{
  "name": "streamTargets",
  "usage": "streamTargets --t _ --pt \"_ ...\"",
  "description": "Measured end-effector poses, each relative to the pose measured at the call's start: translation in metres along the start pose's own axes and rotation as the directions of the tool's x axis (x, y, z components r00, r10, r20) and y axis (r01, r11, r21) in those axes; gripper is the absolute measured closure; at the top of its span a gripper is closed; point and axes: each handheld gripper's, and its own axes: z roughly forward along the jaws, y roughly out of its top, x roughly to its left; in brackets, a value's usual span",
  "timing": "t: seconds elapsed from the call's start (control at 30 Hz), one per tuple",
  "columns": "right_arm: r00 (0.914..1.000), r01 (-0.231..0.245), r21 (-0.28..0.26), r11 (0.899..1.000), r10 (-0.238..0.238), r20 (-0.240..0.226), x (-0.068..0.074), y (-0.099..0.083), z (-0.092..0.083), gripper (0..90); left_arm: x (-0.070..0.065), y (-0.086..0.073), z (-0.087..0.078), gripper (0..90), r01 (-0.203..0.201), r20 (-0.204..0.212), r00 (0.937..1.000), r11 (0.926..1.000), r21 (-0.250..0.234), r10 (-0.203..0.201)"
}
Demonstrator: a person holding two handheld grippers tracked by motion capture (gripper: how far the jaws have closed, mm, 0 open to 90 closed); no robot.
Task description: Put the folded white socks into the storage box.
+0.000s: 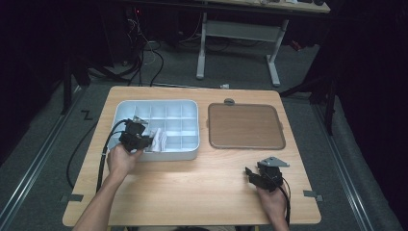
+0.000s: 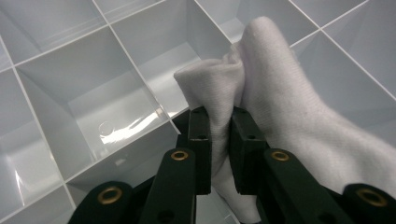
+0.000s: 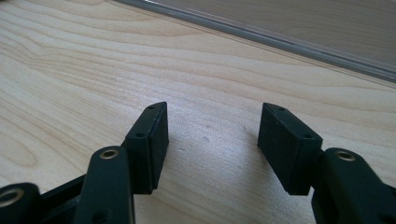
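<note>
White cloth (image 2: pixel 280 116) pinched in left gripper (image 2: pixel 219 119) over the divided tray (image 2: pixel 93 93); right gripper (image 3: pixel 212 135) gapes, holding nothing.

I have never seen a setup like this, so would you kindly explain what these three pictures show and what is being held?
A person at a wooden table holds a hand-operated two-jaw gripper in each hand. The high view looks down from above; the other two come from cameras riding on the grippers. On the table lie a white divided organizer tray and a brown flat tray. The left gripper is shut on a white cloth over the organizer's compartments. The right gripper hangs open above bare wood, holding nothing.
</note>
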Motion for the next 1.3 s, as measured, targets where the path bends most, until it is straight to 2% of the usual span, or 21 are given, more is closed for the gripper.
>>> streamTargets --t 0.27,0.4,0.5,0.6,0.83,0.9,0.93,0.97,1.2,1.3 --pt "1.0 0.001 0.0 1.0 -0.001 0.0 0.0 0.0 0.0 43.5 -0.001 -0.001 0.002 81.6 -0.006 -0.005 1.0 0.9997 0.024 0.006" --pt "1.0 0.003 -0.001 1.0 -0.003 0.0 0.0 0.0 0.0 43.5 -0.004 -0.002 0.005 81.8 -0.031 -0.02 0.9993 0.9984 0.048 0.032" --pt "1.0 0.003 0.0 1.0 -0.003 0.0 0.0 0.0 0.0 43.5 -0.003 -0.002 0.006 82.1 -0.022 -0.017 0.9996 0.9981 0.058 0.023" --pt "1.0 0.003 -0.001 1.0 -0.003 0.0 0.0 0.0 0.0 43.5 -0.002 -0.002 0.009 82.5 -0.014 -0.018 0.9997 0.9957 0.091 0.016" --pt "1.0 -0.001 0.0 1.0 0.001 -0.001 0.0 0.0 0.0 43.5 -0.002 -0.002 0.014 83.2 -0.007 -0.028 0.9995 0.9912 0.133 0.011" --pt "1.0 -0.001 0.001 1.0 0.001 -0.001 0.0 0.0 0.0 43.5 -0.002 -0.003 0.016 83.6 -0.003 -0.03 0.9995 0.989 0.148 0.008" --pt "1.0 0.0 0.001 1.0 0.0 0.0 0.0 0.001 0.0 43.5 -0.003 -0.007 0.021 84.1 0.009 -0.04 0.9992 0.9846 0.175 -0.002" --pt "1.0 -0.001 0.001 1.0 0.001 0.0 0.0 0.001 0.001 43.5 -0.003 -0.007 0.021 84.2 0.008 -0.043 0.9991 0.9836 0.18 0.0" --pt "1.0 0.0 0.001 1.0 0.0 0.0 0.001 0.001 0.001 43.5 -0.002 -0.005 0.022 84.1 0.037 -0.048 0.9985 0.9793 0.199 -0.028" --pt "1.0 0.0 0.001 1.0 0.0 -0.001 0.001 0.001 0.001 43.4 -0.002 -0.006 0.02 83.1 0.031 -0.046 0.9987 0.9839 0.176 -0.023"
